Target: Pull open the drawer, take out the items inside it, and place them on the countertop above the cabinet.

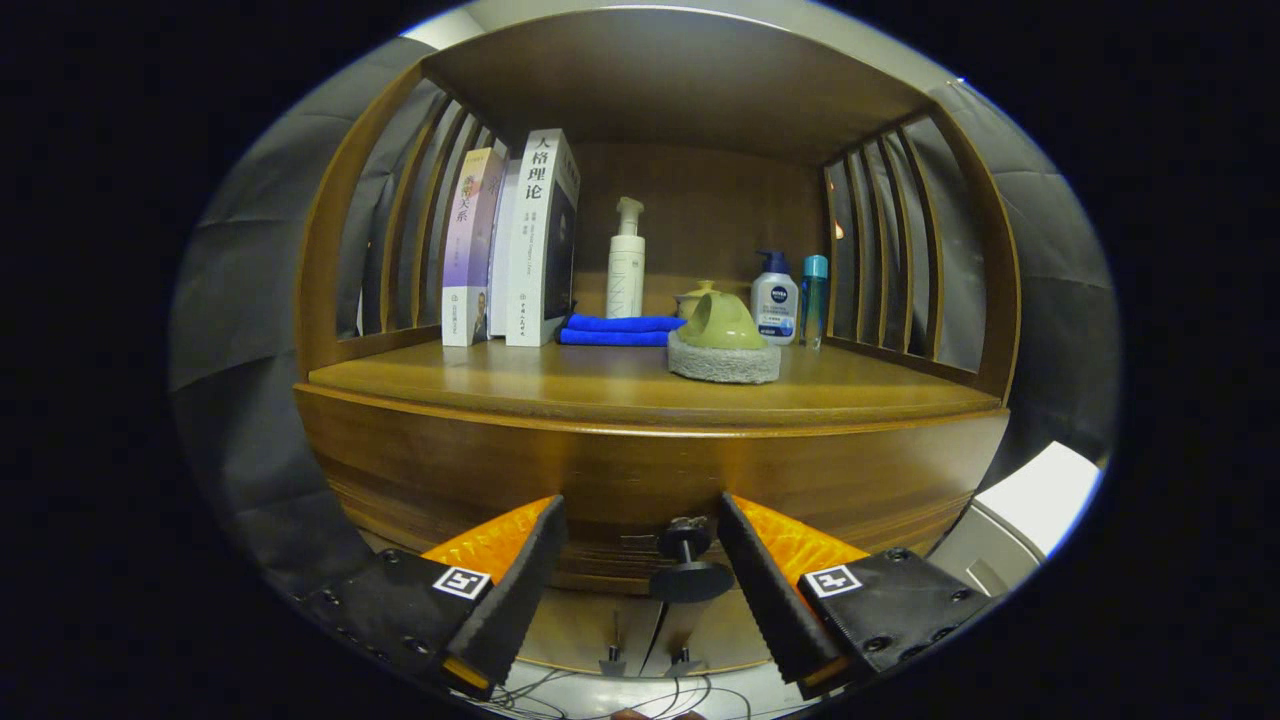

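A brown wooden cabinet fills the view, its drawer front (640, 480) closed under the countertop (560, 385). The drawer's black round knob (688, 565) sits between my two fingers, nearer the right finger (770, 590) than the left one (515, 590). My gripper (640, 580) is open; neither finger touches the knob. The drawer's inside is hidden.
On the countertop stand upright books (525, 240), a folded blue cloth (618, 330), a white pump bottle (626, 262), a green-topped scrubber on a grey pad (724, 345), a small pump bottle (775, 300) and a teal bottle (814, 298). Slatted wooden sides close the shelf. A white object (1040, 500) sits low right.
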The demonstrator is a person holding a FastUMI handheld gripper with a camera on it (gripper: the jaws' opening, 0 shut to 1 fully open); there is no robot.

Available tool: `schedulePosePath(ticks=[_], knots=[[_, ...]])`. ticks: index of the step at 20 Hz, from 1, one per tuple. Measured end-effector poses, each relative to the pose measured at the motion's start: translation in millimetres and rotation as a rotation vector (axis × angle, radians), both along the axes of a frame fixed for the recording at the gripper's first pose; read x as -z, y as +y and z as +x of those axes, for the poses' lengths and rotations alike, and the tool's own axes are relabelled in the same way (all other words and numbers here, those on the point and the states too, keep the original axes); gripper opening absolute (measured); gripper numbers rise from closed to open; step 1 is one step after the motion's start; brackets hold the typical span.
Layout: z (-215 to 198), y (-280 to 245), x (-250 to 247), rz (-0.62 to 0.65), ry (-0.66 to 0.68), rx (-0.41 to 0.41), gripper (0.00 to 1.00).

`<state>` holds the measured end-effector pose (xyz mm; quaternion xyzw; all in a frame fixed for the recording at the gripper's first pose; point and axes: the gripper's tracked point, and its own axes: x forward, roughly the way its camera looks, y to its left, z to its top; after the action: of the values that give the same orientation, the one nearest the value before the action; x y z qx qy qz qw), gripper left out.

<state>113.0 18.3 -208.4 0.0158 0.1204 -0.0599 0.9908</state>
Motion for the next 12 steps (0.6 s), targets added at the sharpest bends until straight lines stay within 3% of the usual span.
schedulePosePath(ticks=[7,12], knots=[[-11.2,-7.1,-1.1,-0.009,0.066,-0.014,0.97],[-44.6,-40.0,-41.4,0.06,-0.002,0.023,0.97]])
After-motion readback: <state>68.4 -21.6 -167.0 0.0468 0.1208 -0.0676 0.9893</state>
